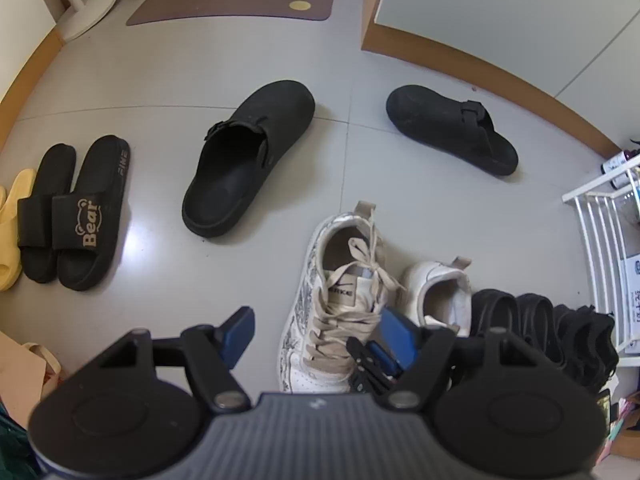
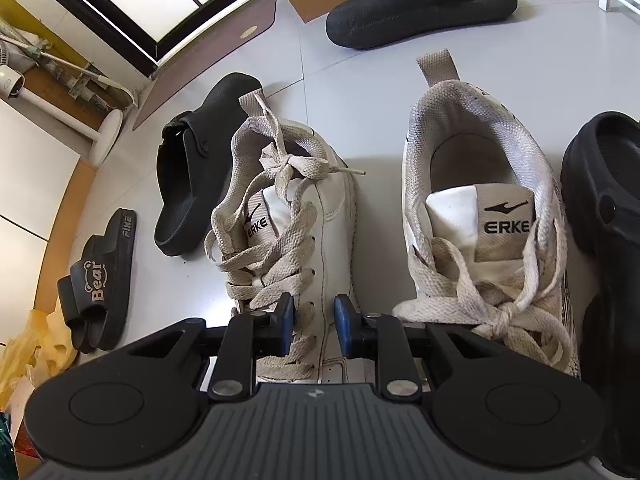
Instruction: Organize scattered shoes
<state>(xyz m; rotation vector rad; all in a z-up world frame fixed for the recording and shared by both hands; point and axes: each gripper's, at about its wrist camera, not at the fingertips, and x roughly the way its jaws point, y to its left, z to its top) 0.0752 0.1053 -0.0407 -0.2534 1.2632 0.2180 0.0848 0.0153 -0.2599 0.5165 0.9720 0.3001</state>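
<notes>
A grey tiled floor (image 1: pixel 160 60) is seen strewn with shoes: two black clogs (image 1: pixel 250 156) (image 1: pixel 452 128) lie well apart and pointing different ways, a pair of black "Bear" slides (image 1: pixel 76 216) is set side by side at the left next to a yellow slipper (image 1: pixel 12 232), and two white ERKE sneakers (image 2: pixel 296 216) (image 2: pixel 484 216) are placed near each other, with black shoes (image 1: pixel 540 328) lined up just beside them. The left gripper (image 1: pixel 316 336) is held spread wide above the floor with nothing between its blue pads. The right gripper (image 2: pixel 314 324) is narrowed around the laced upper of the left-hand sneaker, though a firm pinch cannot be confirmed.
</notes>
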